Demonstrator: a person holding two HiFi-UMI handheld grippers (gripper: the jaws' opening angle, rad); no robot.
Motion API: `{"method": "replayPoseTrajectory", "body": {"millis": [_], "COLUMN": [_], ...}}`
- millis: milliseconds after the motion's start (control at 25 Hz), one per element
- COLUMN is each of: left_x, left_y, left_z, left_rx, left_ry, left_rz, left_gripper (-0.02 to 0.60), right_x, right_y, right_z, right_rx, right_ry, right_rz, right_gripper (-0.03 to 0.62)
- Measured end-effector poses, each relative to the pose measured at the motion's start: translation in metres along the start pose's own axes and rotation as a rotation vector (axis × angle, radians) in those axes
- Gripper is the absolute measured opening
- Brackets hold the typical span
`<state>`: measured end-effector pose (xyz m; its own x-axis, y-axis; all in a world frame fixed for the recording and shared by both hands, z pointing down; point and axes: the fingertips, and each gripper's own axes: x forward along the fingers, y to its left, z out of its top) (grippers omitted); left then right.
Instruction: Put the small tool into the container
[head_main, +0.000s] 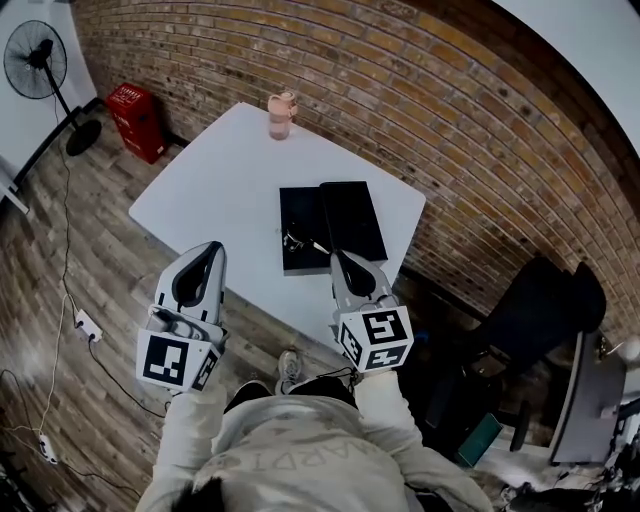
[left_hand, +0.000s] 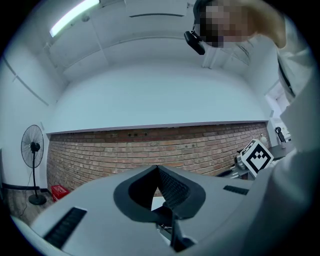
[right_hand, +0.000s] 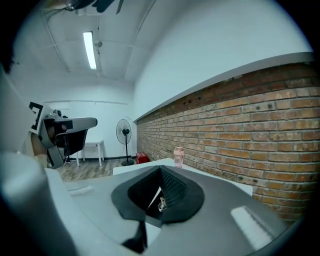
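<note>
White table (head_main: 220, 190) | brick wall (head_main: 400, 90) | wooden floor (head_main: 90, 260) | left gripper (head_main: 212, 247), right gripper (head_main: 338, 257): jaws closed, apparently empty

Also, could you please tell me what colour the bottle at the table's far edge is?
The bottle is pink; the head view shows it best.

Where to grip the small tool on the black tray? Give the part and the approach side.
The small tool: take its thin shaft, from straight above, since it lies flat on the black tray. Finer shape is too small to tell.
</note>
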<state>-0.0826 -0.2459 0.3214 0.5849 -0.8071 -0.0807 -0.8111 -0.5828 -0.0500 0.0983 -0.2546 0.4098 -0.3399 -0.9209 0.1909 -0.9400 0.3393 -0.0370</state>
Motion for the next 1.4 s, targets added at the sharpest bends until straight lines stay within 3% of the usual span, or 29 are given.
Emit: {"method": "replayPoseTrajectory", "body": {"millis": [920, 1400], "left_x": [-0.046, -0.054], "left_y": [-0.037, -0.047], "left_z": [0.012, 0.021], "left_rx": [0.004, 0.008], "left_ry": [-0.024, -0.049], "left_rz": [-0.035, -0.048], "left_gripper": [0.005, 0.005], "right_x": [-0.095, -0.115], "right_y": [0.033, 0.038], "right_z": [0.058, 0.065], "right_rx": [-0.033, -0.032], "right_ry": [-0.218, -0.261], "right_rz": [0.006, -0.01], "right_gripper": [0.011, 0.009]}}
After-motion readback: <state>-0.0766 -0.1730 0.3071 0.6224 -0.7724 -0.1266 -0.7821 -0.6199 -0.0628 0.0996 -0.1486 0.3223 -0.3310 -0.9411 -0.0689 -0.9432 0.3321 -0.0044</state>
